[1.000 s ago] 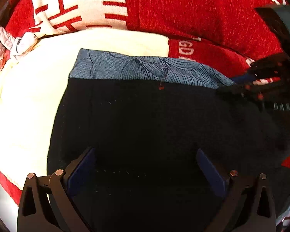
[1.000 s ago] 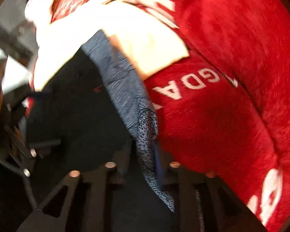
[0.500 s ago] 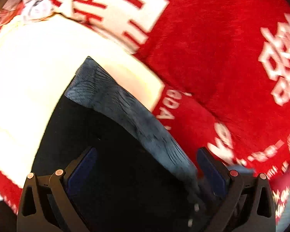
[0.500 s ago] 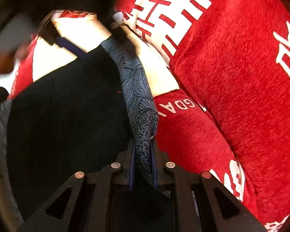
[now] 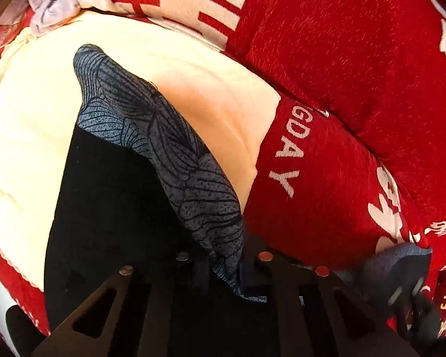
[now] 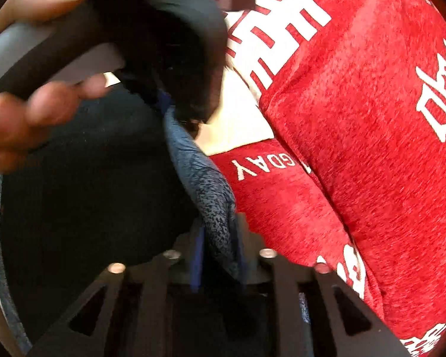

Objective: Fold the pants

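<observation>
Now you are holding the pants [image 5: 110, 208] by their patterned band [image 5: 193, 178] with both claws. Your left gripper [image 5: 223, 267] is pinching down on that blue-grey strip, its fingers [image 5: 249, 255] drawn almost together with only the cloth's thickness between them. Your right gripper [image 6: 220, 255] is doing the same — jaws nearly closed, the band [image 6: 205, 184] running up out of the narrow gap between them.

The pants are looking like a broad black body of fabric, smooth and nearly featureless, edged by a band printed with dark leaf-like line work over a speckled blue-grey ground. In the left wrist view the band is rising from the claw in a diagonal ridge toward the upper left, where its corner is standing up in a soft peak; the black cloth is spreading out to its left. They are lying over a cream cushion [image 5: 29, 136], with a red blanket [image 5: 342, 89] bearing white lettering just beside the band on the right.

In the right wrist view your left hand [image 6: 29, 119] and the body of its gripper are showing blurred at the upper left, close above the black cloth [image 6: 89, 193].
</observation>
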`<state>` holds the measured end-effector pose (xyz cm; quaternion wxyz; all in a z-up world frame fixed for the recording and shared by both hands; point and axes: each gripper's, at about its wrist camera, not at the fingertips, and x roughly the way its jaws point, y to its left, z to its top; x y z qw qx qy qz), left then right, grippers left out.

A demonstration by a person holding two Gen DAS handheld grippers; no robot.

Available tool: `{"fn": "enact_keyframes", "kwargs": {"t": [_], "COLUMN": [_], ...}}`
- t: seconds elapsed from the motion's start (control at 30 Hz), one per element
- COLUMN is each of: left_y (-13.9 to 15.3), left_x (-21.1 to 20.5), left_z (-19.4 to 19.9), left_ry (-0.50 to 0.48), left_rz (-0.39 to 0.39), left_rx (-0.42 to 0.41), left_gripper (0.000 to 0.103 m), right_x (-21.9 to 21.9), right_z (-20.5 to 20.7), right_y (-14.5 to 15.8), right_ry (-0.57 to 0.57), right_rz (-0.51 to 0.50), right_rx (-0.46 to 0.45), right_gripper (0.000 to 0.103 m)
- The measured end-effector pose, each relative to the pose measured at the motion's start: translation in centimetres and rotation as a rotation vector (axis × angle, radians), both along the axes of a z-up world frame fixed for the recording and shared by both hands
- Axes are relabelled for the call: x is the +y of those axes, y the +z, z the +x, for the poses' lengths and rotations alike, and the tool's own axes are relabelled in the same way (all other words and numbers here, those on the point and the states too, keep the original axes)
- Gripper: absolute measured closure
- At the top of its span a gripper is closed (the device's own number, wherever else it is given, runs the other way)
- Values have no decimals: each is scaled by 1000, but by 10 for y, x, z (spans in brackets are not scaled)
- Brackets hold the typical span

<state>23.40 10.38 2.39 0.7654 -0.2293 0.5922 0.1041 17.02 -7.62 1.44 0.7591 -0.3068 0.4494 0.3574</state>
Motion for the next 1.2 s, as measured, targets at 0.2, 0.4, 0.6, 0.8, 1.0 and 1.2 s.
{"fn": "enact_keyframes", "kwargs": {"t": [0.2, 0.4, 0.6, 0.8, 1.0, 1.2], "left_y": [8, 37, 64, 63, 13, -30], "left_x": [2, 4, 11, 20, 35, 51], "left_z": [-11, -42, -105, -169, -227, -255], "left_ry": [-20, -52, -81, -125, -122, -66], "left_rz": [-11, -23, -72, -132, -206, -336], "left_rx": [-24, -88, -160, -200, -212, -213], "left_gripper": [89, 88, 88, 88, 88, 80], "right_x": [-28, -37, -28, -9, 0, 10], "right_z": [35, 12, -69, -157, -222, -256], "right_y": [-9, 23, 65, 73, 30, -10], "right_ry": [-42, -46, -51, -24, -48, -33], "right_rz": [24, 80, 24, -86, -156, -282], "right_rx": [177, 183, -36, -181, -192, -274], "right_gripper": [32, 84, 86, 87, 87, 87]}}
